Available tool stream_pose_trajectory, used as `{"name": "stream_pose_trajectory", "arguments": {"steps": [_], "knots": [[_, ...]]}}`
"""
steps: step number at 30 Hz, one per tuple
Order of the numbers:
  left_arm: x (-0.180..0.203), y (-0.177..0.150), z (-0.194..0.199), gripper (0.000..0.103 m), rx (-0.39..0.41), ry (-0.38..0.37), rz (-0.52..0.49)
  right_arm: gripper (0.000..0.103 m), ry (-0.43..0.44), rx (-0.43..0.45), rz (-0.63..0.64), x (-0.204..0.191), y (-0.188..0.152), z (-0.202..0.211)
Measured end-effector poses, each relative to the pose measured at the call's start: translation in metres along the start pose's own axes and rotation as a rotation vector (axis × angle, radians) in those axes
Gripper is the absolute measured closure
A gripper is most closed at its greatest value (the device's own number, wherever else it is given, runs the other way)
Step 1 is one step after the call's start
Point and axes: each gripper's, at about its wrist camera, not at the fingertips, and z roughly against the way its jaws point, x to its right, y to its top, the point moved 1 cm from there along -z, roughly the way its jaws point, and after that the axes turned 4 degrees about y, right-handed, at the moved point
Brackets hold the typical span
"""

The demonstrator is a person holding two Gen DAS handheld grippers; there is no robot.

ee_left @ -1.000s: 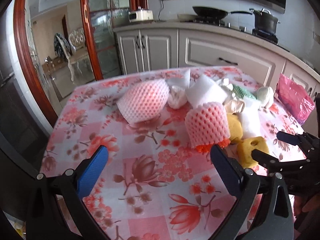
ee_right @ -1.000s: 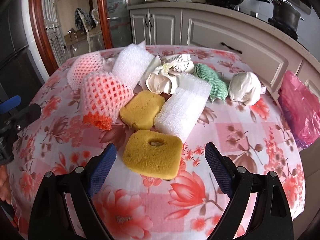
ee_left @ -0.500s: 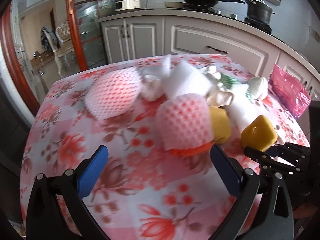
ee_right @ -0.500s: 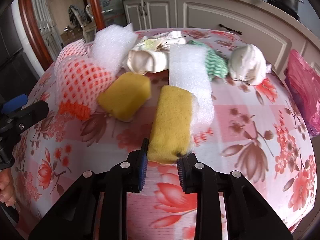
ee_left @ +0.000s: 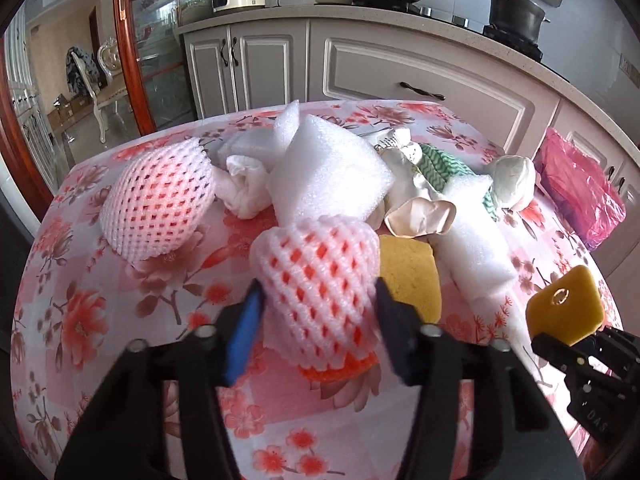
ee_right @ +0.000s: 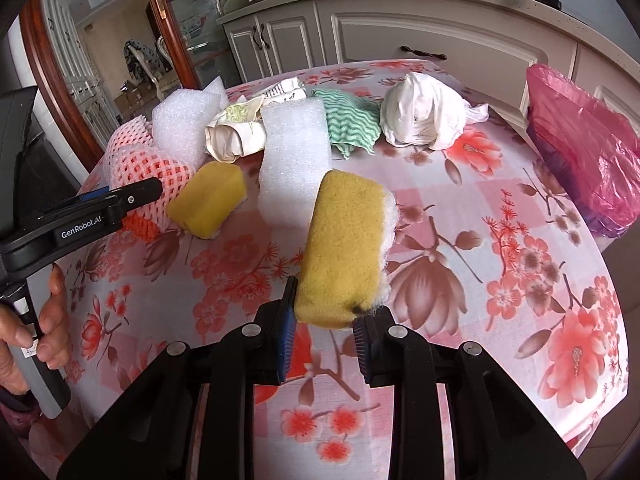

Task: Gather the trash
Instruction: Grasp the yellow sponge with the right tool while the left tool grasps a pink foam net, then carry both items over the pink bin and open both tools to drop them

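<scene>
The left tool (ee_left: 318, 320) is closing its jaws around the near foam net (ee_left: 320, 276), which sits directly between the blue pads with its long axis running away from the tool; the pads look about to touch its sides, though blur hides whether they press yet. It rests on the counter (ee_left: 80, 320), its orange end nearest the tool. The right tool (ee_right: 324, 340) is clamped on 1 yellow sponge (ee_right: 344, 248), held upright and clear of the cloth. A 2nd sponge (ee_right: 208, 204) lies just beside the net, then 2 white foam blocks (ee_right: 294, 160), a green cloth (ee_right: 352, 124) and a white wad (ee_right: 424, 116). The pink bag (ee_right: 580, 148), probably the destination, sits at the counter's far right edge, nearer the right tool.
</scene>
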Motion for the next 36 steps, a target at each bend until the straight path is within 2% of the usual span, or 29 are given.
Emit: {"name": "stream_pose_trajectory", "arguments": {"steps": [4,11,16,25,36], "knots": [[-0.001,-0.007,0.010,0.064,0.029,0.000,-0.012,0.076,0.021,0.013,0.005,-0.003,0.003,0.000],[0.016,-0.023,0.050,0.064,0.123,-0.037,-0.067,0.076,0.017,0.062,0.019,-0.007,0.007,0.012],[0.039,-0.018,0.067,0.064,0.178,-0.081,-0.101,0.076,-0.003,0.141,0.012,0.001,0.017,0.031],[0.092,0.015,0.082,0.064,0.315,-0.182,-0.134,0.076,-0.109,0.356,0.008,0.033,0.044,0.079],[0.204,0.077,0.068,0.064,0.422,-0.325,-0.213,0.076,-0.277,0.456,-0.041,0.127,0.077,0.102]]}}
